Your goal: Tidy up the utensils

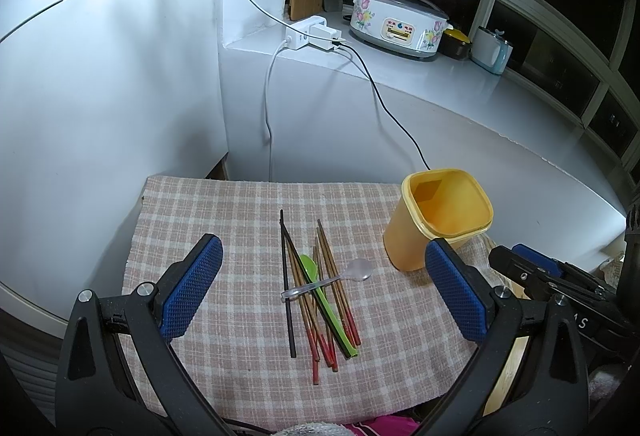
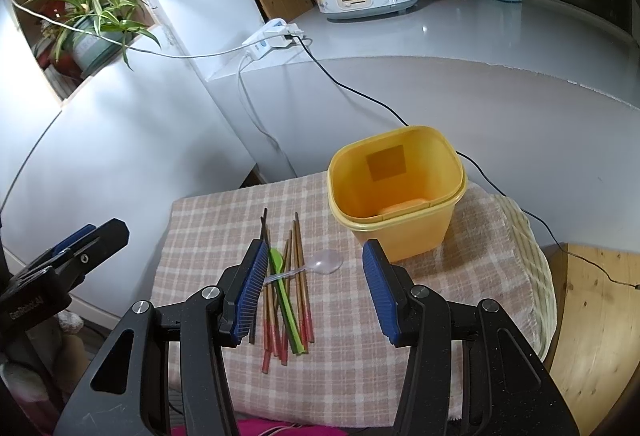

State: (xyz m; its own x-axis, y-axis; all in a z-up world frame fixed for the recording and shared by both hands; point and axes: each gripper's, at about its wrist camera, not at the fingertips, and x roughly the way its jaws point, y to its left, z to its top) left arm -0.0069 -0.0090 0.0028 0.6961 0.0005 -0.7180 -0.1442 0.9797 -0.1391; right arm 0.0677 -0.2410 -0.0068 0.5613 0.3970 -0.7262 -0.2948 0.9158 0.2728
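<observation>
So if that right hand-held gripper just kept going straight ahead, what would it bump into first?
Probably the clear plastic spoon on the checked cloth, with the yellow container just beyond; the right hand-held gripper is open, and depth is hard to judge.

Both wrist cameras look forward and down over their own blue-padded tools, from close above the near edge of the checked cloth [image 1: 224, 220]. The left view sits toward 7 o'clock, the right toward 5 o'clock. They share the utensil pile [image 1: 316, 288], yellow container [image 2: 394, 195] and far counter [image 2: 460, 31].

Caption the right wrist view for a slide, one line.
Open right gripper above chopsticks, green spoon and clear spoon on checked cloth, beside empty yellow container.
</observation>
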